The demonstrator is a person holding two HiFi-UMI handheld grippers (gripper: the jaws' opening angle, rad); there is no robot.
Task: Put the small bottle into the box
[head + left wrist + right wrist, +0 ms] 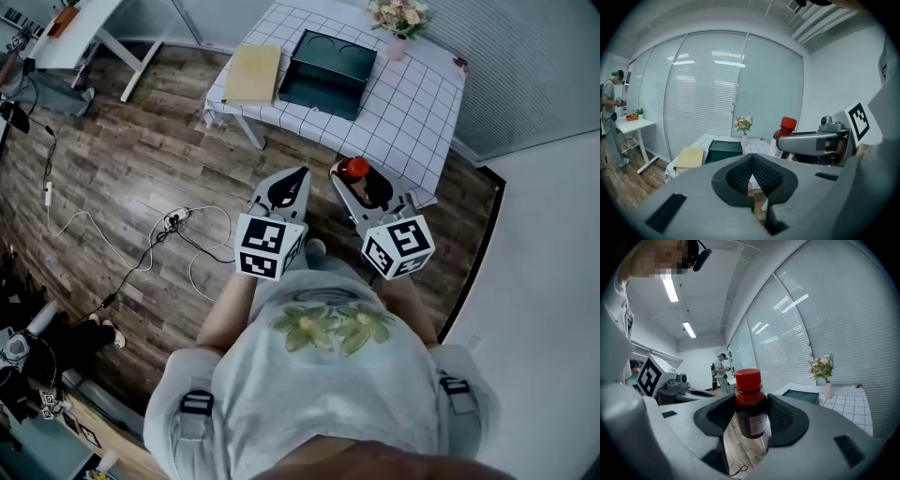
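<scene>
The right gripper [750, 414] is clamped on the small bottle [749, 401]. Its two dark pads press on the brown sides, one on each side, just under the red cap. The bottle stands straight up. That is likely so it does not slip and can go down into the box bottom first.

The left gripper [751, 177] has its jaws pressed together with nothing between them. It probably has no job right now, so it just waits beside the other one.

In the head view both grippers are held out in front of the person's body, side by side and close together. They point forward at the table [417, 108]. The right one reaches a little farther, with the red cap at its tip. The arms are bent and kept near the chest.

The box [328, 67] is dark green and open, and it sits on the table's checked cloth. A flat yellow thing [251, 73] lies just beside it, and a vase of flowers [399, 21] stands near the far edge. The bottle is in the air over the near edge of the table, well apart from the box. So the person probably has to step closer and reach out before letting go.
</scene>
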